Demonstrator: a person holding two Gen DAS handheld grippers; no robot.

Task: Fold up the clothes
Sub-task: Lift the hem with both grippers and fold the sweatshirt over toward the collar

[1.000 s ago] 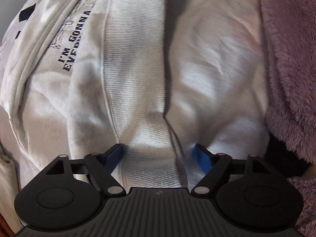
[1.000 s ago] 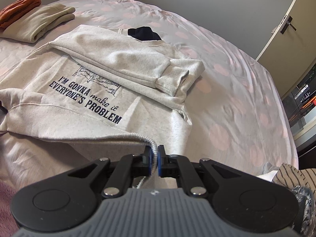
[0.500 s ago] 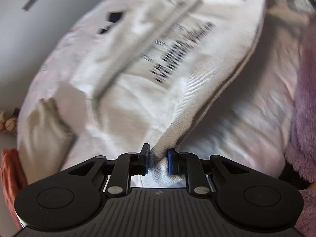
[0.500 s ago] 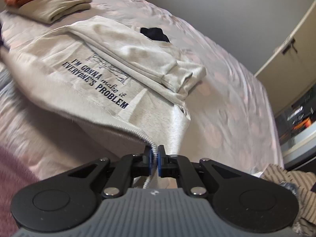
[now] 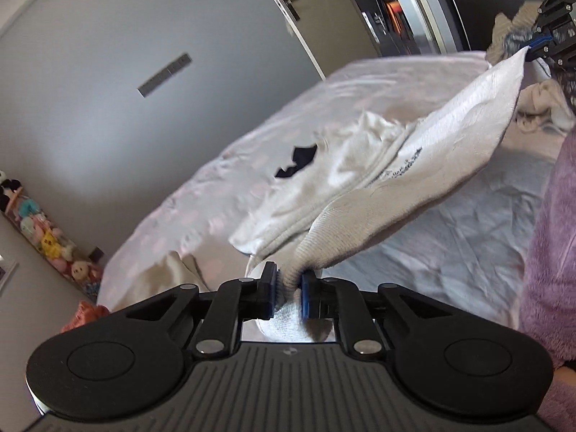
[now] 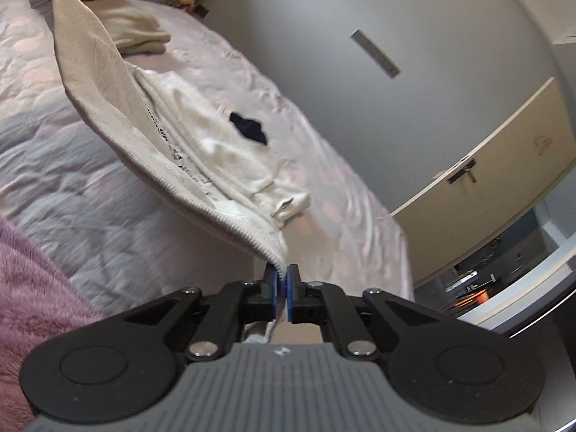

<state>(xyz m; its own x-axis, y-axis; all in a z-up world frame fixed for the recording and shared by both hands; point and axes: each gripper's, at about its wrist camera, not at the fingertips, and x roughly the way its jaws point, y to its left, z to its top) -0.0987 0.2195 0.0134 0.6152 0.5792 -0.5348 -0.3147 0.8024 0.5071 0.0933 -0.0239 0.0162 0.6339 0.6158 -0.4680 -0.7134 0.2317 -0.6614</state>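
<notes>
We've got the left gripper and right gripper each clamped on a hem corner of the sweatshirt, hem stretched between them, body ahead on the bed.

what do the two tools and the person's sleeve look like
Both are matching black linkage tools with blue pads, silver pivot pins and two round black discs at the base. The left tool sits on a dark ribbed body, the right tool on a lighter grey ribbed body, each with a small logo at its centre. The person wears a fuzzy purple sleeve.
</notes>
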